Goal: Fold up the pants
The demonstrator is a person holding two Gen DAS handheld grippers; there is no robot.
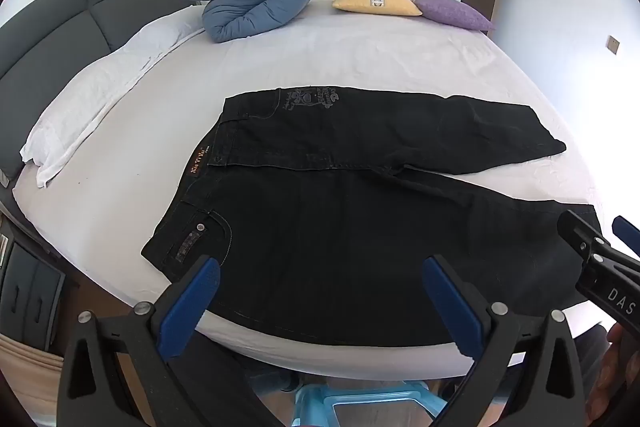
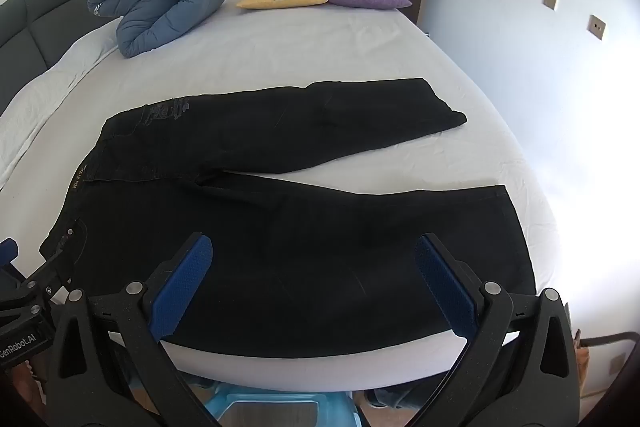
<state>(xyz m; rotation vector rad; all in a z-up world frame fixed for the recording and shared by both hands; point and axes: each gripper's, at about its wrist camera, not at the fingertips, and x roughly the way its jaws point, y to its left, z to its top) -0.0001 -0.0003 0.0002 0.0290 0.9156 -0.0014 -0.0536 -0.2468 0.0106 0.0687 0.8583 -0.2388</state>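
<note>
Black pants point(image 1: 360, 195) lie flat on the bed point(image 1: 340, 59), waistband left, legs splayed right. Our left gripper point(image 1: 320, 291) and right gripper point(image 2: 314, 271) hover above the near leg, jaws wide, holding nothing. We should pinch the near edge and fold it squarely onto the far leg.

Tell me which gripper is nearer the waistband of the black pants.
Left. The left gripper hovers open by the waistband end; the right gripper hovers open farther along the near leg.
</note>
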